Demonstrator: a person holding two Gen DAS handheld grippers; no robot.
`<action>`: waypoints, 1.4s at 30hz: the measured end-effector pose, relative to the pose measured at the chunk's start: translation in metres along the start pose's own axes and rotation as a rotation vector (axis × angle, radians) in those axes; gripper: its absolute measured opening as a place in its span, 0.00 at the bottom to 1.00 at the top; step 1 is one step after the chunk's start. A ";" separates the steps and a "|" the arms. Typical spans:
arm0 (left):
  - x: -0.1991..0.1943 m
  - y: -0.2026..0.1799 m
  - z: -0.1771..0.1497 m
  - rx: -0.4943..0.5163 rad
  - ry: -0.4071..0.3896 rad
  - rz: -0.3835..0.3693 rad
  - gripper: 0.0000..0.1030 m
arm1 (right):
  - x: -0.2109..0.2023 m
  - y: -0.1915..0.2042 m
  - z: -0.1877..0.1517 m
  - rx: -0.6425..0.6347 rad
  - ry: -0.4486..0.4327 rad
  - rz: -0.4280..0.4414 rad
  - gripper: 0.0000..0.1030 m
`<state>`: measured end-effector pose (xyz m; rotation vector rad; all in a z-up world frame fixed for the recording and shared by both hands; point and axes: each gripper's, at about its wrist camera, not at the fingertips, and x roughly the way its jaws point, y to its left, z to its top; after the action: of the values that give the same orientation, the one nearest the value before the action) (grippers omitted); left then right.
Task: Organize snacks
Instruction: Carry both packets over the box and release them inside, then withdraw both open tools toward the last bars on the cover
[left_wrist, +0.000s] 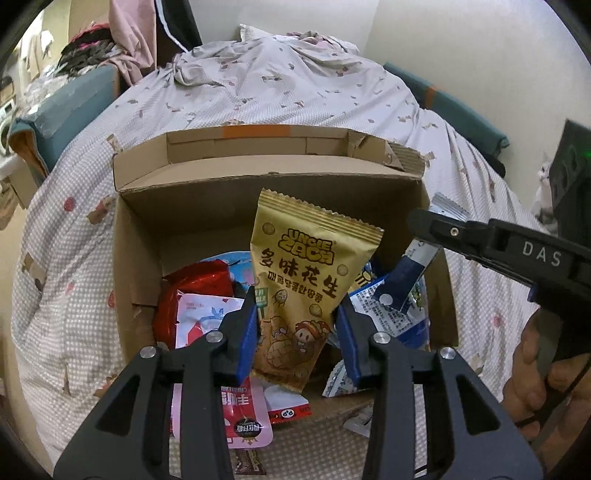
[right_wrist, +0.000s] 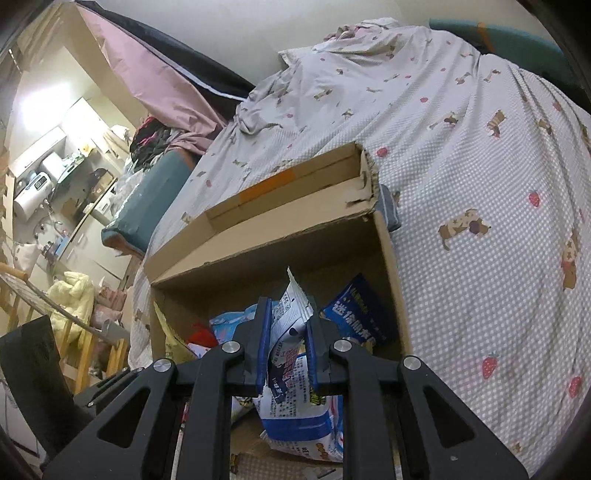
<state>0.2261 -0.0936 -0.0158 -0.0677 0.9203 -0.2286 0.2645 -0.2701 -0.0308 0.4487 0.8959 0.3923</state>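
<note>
An open cardboard box (left_wrist: 147, 229) sits on the bed, with several snack packets in it. My left gripper (left_wrist: 297, 334) is over the box's near side, its blue pads pressed on the sides of an upright gold peanut packet (left_wrist: 295, 280). My right gripper (left_wrist: 424, 225) reaches in from the right over the box's right wall, shut on a blue and white packet (left_wrist: 402, 277). In the right wrist view that gripper (right_wrist: 288, 310) pinches the crumpled packet (right_wrist: 291, 321) above the box (right_wrist: 325, 243). Below it lie more blue packets (right_wrist: 358, 314).
A red packet (left_wrist: 192, 291) and a white one (left_wrist: 199, 317) lie in the box's left half. A pink packet (left_wrist: 243, 417) lies on the patterned sheet (left_wrist: 74, 295) before the box. A hand (left_wrist: 535, 376) holds the right gripper. A cat (left_wrist: 545, 184) sits far right.
</note>
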 end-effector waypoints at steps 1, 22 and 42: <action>0.000 -0.001 0.000 0.008 -0.001 0.011 0.36 | 0.001 0.000 -0.001 0.003 0.007 0.005 0.21; -0.015 0.009 0.003 -0.025 -0.066 0.078 0.89 | -0.014 -0.016 0.007 0.102 -0.048 0.030 0.96; -0.050 0.033 -0.016 -0.157 -0.059 0.098 0.89 | -0.035 -0.030 -0.009 0.207 -0.039 0.049 0.96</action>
<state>0.1897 -0.0498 0.0080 -0.1732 0.8788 -0.0624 0.2413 -0.3106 -0.0288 0.6673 0.8922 0.3358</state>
